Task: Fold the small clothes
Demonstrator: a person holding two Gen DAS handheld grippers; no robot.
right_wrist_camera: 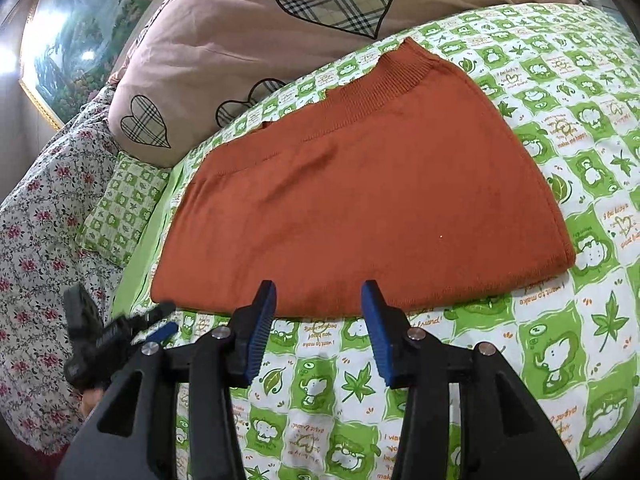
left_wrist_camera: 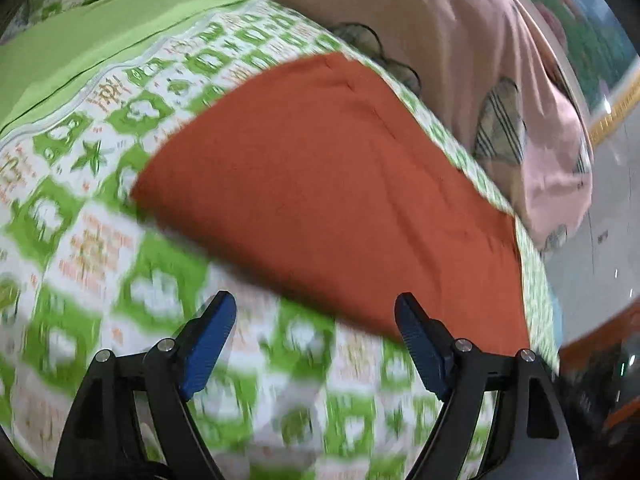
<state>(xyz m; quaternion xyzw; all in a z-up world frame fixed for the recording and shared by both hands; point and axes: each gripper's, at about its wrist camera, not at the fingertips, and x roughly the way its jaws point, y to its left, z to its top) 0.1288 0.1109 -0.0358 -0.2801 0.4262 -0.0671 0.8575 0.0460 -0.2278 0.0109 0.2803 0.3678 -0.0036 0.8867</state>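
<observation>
Nearest the right wrist camera, the right hand-held gripper point(right_wrist_camera: 318, 294) hangs over the bed sheet point(right_wrist_camera: 560, 320), a white sheet printed with green squares, leaves and cartoon animals. Its jaws stand partly apart with nothing between them. The blue pads point(right_wrist_camera: 264, 320) hover at the near edge of the rust-orange knit garment point(right_wrist_camera: 360, 200), their tips just overlapping that edge in the picture; whether they touch the cloth cannot be told.

In the left wrist view, the left hand-held gripper point(left_wrist_camera: 316, 312) is spread wide and holds nothing. The sheet point(left_wrist_camera: 100, 240) shows through the gap between its blue fingers point(left_wrist_camera: 208, 344), and the right-hand finger's tip overlaps the garment's point(left_wrist_camera: 340, 184) near edge. This view is blurred, so contact cannot be judged.

The garment lies flat on the bed, folded into a broad wedge, with its ribbed band point(right_wrist_camera: 400, 76) at the far end towards the pink pillow point(right_wrist_camera: 248, 40) with plaid hearts. A plain green strip point(left_wrist_camera: 100, 40) of bedding runs beside the sheet. In the right wrist view the left hand-held gripper appears again at the lower left point(right_wrist_camera: 158, 322), near the garment's corner, above a floral cover point(right_wrist_camera: 36, 240). A small green-patterned pillow point(right_wrist_camera: 120, 208) sits beside it.
</observation>
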